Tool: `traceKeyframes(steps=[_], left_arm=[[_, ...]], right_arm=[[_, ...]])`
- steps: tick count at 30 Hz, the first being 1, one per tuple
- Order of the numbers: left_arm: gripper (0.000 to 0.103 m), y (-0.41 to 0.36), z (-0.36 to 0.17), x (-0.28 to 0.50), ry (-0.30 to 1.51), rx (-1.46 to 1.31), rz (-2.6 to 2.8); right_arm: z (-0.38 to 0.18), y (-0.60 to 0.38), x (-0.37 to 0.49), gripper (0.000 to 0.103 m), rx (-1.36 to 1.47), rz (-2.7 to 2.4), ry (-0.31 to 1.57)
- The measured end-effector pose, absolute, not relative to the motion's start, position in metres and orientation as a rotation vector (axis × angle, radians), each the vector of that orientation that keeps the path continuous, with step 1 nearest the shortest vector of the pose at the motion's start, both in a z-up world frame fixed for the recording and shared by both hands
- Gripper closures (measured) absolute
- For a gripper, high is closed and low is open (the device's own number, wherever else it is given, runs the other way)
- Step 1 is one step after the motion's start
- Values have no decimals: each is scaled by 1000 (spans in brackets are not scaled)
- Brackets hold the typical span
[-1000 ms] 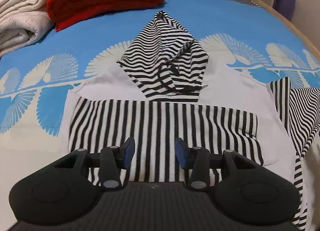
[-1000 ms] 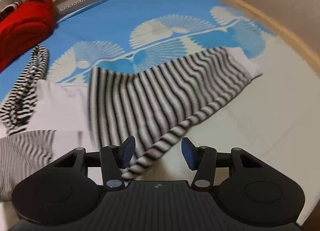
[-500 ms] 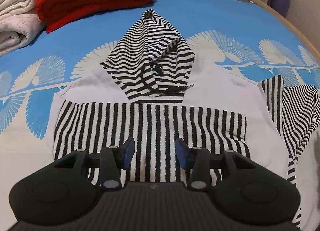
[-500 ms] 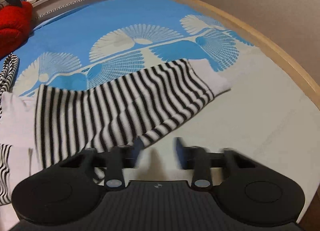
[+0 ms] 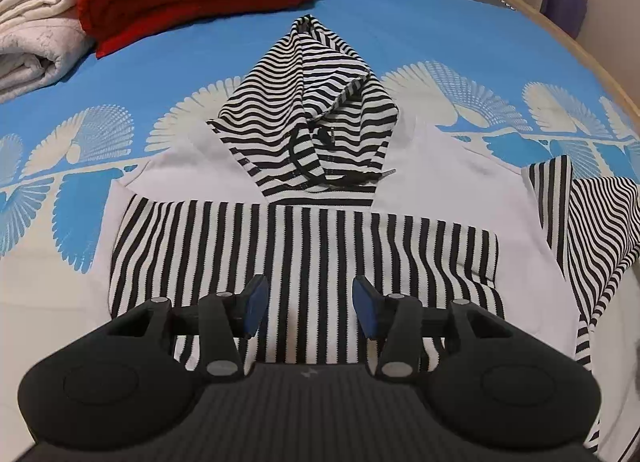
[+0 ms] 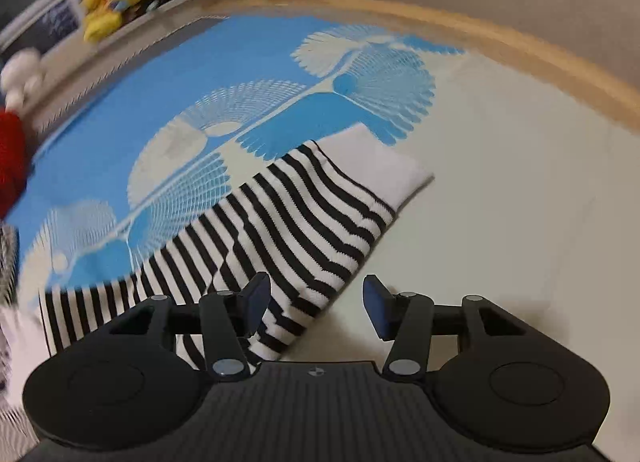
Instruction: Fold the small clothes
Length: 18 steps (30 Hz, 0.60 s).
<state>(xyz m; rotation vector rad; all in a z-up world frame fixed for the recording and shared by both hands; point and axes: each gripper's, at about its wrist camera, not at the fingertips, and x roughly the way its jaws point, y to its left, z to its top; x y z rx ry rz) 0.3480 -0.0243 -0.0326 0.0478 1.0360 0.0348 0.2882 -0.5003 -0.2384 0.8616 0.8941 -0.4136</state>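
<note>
Underneath, blue fan-print bedspread [image 5: 168, 73], wooden rim [image 6: 500, 41].

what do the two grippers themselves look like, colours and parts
Both match. The left gripper and right gripper have matte black bodies with a ribbed centre plate bearing a small logo, two round black housings at the sides, black linkage arms with silver pivot pins, and dark blue finger pads. No cables or sleeves show.

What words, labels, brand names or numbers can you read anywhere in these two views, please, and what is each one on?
No text can be read in either view.
Left gripper: a small pale mark on its ribbed body, too small to read.
Right gripper: a small round emblem on its body, not legible.
Striped hoodie: no label visible.
Window shelf: items too blurred to read.
</note>
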Motion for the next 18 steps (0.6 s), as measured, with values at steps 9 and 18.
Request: traceKeyframes(steps=[9, 18], left_arm=[[51, -4, -22, 345, 1024, 23, 49], [51, 48, -2, 334, 991, -46, 107]], right_arm=[[-250, -486, 299, 103, 851, -532, 888], [-132, -416, 317, 103, 587, -435, 568]])
